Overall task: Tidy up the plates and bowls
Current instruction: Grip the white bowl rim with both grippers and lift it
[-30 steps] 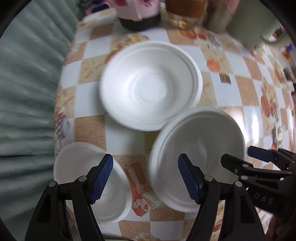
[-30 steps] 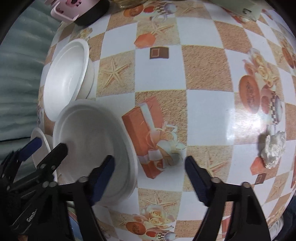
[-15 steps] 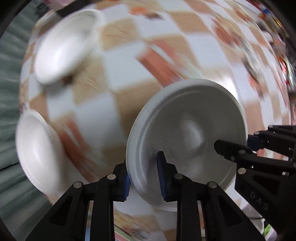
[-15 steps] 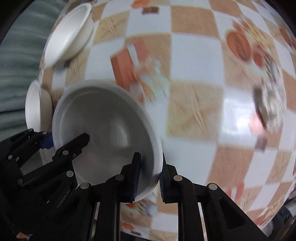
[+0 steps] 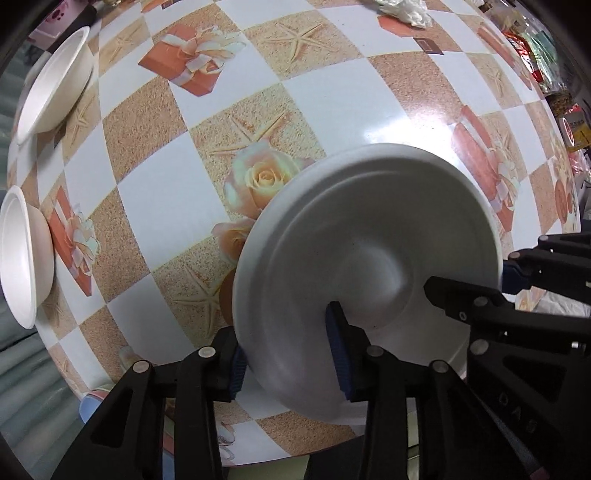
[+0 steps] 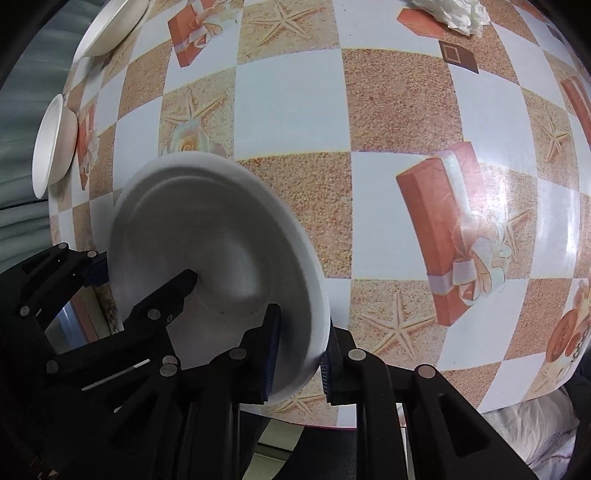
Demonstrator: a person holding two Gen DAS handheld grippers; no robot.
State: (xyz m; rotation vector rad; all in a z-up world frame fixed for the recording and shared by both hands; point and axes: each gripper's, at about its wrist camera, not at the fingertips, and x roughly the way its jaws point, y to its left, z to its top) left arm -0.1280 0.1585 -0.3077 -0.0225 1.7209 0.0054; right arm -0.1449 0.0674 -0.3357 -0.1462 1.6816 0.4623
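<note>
Left gripper [image 5: 288, 360]: closed on the rim of the white plate [image 5: 369, 277], one blue-padded finger under the rim, the other inside the dish. Fingers point forward and slightly up over the table.

Right gripper [image 6: 299, 354]: clamped on the opposite edge of the same plate [image 6: 218, 258], one pad inside, one outside the rim. In the left wrist view it enters from the plate's right [image 5: 517, 280]; in the right wrist view the left gripper enters from the plate's left [image 6: 96, 269].

Plate: round, shallow, no long axis; held above the near edge of the table, tilted, its hollow face turned toward both cameras.

Table [image 5: 332, 92]: checked cloth with starfish, roses and gift boxes, lying behind the plate.

Near bowl [image 5: 22, 254]: white, well left of the plate at the table's left edge, opening upward.

Far bowl [image 5: 55, 81]: white, beyond the near bowl, farther from the plate.

Crumpled tissue [image 6: 454, 13]: white, at the far side of the table, well apart from the plate.
</note>
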